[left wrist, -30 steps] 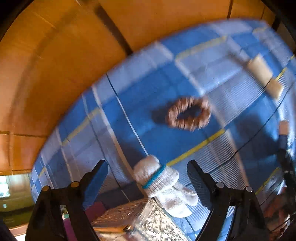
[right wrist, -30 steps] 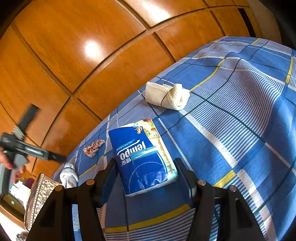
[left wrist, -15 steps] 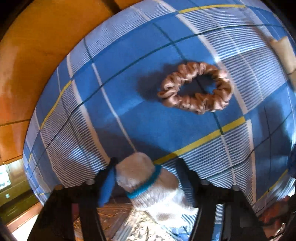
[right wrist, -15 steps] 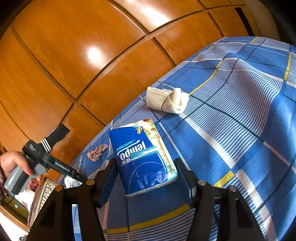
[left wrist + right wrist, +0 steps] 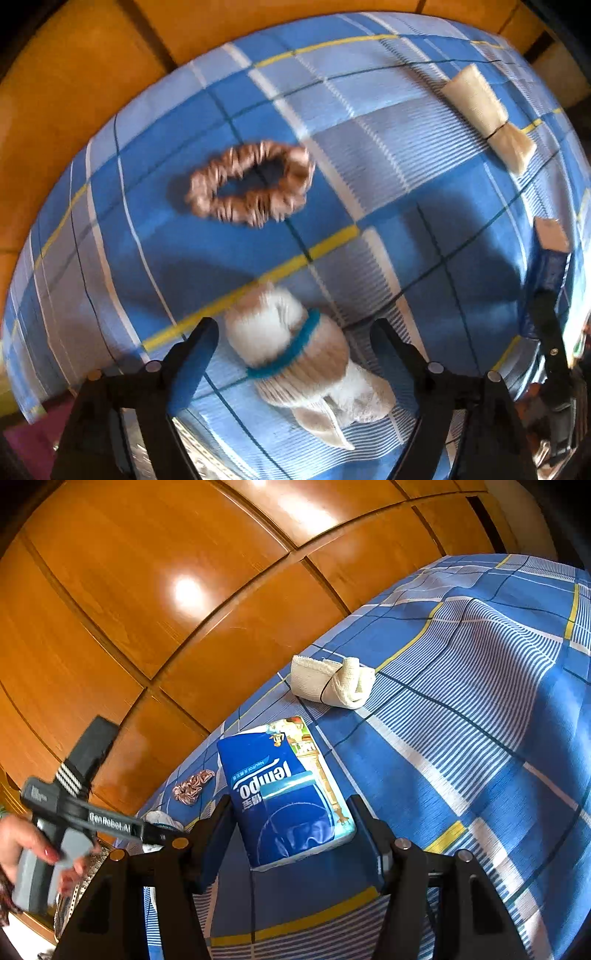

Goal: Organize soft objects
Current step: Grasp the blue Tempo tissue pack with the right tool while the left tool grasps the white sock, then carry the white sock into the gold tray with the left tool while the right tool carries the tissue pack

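Observation:
A white rolled sock with a teal band (image 5: 295,354) lies on the blue plaid bedspread (image 5: 369,229). My left gripper (image 5: 295,332) is open, one finger on each side of the sock, not touching it. Beyond it lies a tan scrunchie (image 5: 251,182), also small in the right wrist view (image 5: 192,786). A rolled white towel (image 5: 487,118) lies far right; it shows in the right wrist view (image 5: 332,681). My right gripper (image 5: 291,812) is open around a blue Tempo tissue pack (image 5: 284,794).
A silver patterned box (image 5: 192,458) sits at the bed's near edge under my left gripper, also seen in the right wrist view (image 5: 77,893). Wooden wardrobe panels (image 5: 184,590) stand behind the bed. The left hand-held gripper body (image 5: 74,812) appears at left.
My left gripper swung down over the sock, closed in, then opened wider around it. The right gripper stayed still around the tissue pack.

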Demonstrator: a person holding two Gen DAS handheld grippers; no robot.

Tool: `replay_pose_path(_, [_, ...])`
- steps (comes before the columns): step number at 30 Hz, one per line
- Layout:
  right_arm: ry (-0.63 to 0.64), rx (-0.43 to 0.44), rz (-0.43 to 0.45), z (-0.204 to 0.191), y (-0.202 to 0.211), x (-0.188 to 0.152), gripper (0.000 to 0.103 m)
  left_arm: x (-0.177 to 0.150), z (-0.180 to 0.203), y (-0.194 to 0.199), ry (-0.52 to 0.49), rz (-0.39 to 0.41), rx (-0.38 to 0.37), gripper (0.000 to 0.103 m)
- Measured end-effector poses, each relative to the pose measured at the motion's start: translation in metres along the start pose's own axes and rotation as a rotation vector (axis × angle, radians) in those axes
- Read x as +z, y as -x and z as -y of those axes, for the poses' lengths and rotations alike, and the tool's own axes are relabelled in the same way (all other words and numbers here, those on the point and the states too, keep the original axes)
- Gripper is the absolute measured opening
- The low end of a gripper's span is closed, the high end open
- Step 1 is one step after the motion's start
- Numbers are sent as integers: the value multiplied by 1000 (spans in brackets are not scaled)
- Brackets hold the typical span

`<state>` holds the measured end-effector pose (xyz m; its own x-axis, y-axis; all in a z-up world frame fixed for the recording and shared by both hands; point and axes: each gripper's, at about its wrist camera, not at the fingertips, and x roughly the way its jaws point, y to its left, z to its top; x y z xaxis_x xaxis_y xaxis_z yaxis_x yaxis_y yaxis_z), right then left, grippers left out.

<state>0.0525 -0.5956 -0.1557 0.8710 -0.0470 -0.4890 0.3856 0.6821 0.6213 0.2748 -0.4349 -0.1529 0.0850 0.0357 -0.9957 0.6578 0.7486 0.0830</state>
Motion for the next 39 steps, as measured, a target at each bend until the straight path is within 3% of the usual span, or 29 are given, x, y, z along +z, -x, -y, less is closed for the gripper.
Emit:
replay_pose_path(1, [2,-5,0,0,0,0,61,-6,2,-2,9,-8,-8,77])
replay_pose_path(3, [5,-12,1,-1,-1,0,61,-12,3,0,42,-3,-40,56])
replay_pose_path(5, [7,-15,2,-1,0,0,61,-18,1,7,69,29,-47,45])
replay_pose_path(8, [12,-20,1,-1,-1,0,61,-28,-5,26,97,87,-104,44])
replay_pose_path(17, [27,-48,-8,-4,-3,0,61,-72,-3,133,55,399,-280,42])
replay_pose_path(23, [31,-74,-5,-5,-2,0,61,-133,-19,175,22,571,-348,42])
replay_pose_path(27, [29,-100,11,-5,1,0,61,-191,-45,184,41,683,-402,42])
replay_pose_path(31, [28,-140,27,-5,4,-1,61,-239,-88,184,124,714,-460,42])
replay_pose_path(39, [61,-187,14,-10,0,0,61,-299,-178,151,293,668,-387,42])
